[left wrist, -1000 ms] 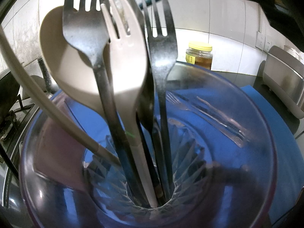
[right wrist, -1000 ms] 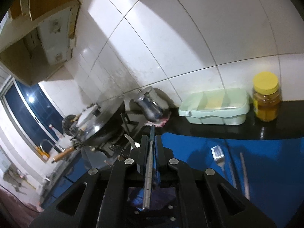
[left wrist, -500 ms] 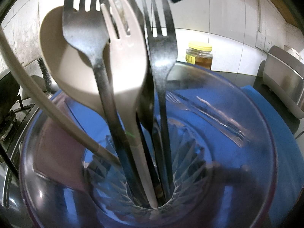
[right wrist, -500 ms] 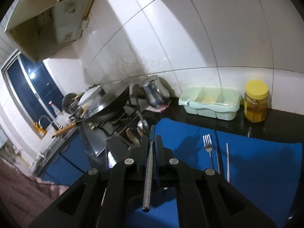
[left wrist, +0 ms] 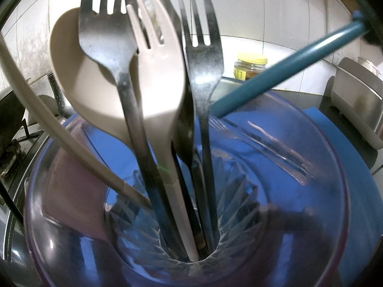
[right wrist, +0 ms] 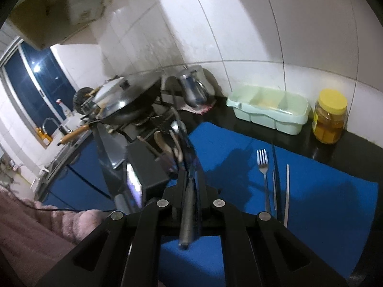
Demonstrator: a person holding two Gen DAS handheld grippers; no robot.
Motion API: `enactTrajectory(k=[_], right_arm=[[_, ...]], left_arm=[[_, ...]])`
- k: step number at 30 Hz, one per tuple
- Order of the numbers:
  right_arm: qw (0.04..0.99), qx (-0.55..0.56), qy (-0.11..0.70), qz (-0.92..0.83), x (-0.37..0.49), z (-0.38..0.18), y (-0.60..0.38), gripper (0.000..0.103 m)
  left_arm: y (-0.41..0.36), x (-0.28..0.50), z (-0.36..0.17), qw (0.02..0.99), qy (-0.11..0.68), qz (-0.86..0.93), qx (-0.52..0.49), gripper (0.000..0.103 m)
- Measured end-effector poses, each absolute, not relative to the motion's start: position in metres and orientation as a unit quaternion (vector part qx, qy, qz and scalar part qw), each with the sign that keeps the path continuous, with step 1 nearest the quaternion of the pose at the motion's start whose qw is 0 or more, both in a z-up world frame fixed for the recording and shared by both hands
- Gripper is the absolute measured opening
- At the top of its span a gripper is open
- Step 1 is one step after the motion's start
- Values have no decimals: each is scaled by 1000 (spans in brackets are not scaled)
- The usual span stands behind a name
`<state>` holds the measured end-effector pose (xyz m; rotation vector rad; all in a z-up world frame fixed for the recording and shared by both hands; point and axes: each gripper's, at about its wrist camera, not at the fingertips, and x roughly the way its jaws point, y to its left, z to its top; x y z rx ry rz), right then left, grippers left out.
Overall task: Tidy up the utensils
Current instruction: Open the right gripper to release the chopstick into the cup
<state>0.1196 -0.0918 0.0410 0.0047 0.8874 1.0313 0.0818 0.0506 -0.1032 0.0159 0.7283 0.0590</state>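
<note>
Right tongs (right wrist: 189, 167) tight on utensil handle (right wrist: 188, 215)

Forks (left wrist: 203, 55) and spoon (left wrist: 79, 81) upright in glass (left wrist: 330, 157)

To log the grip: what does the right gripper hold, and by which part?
A teal chopstick, pinched by the right gripper near its grey metal end; the teal length sticks out forward.
</note>
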Motion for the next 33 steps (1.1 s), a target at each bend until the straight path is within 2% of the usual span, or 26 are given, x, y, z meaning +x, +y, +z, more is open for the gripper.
enactTrajectory(k=[9, 25, 26, 28, 33], right_arm=[[772, 11, 405, 489, 135, 36, -61, 8], [742, 31, 459, 488, 159, 5, -25, 9], [739, 32, 462, 489, 160, 4, -24, 10], [736, 35, 468, 489, 161, 1, -23, 23], [737, 49, 463, 489, 161, 3, -27, 34]], left_arm=[[51, 82, -103, 934, 356, 29, 8, 79], [50, 82, -103, 934, 356, 29, 8, 80], [50, 82, -103, 934, 356, 29, 8, 80], [50, 82, -103, 934, 356, 29, 8, 80], [50, 82, -103, 934, 356, 29, 8, 80]])
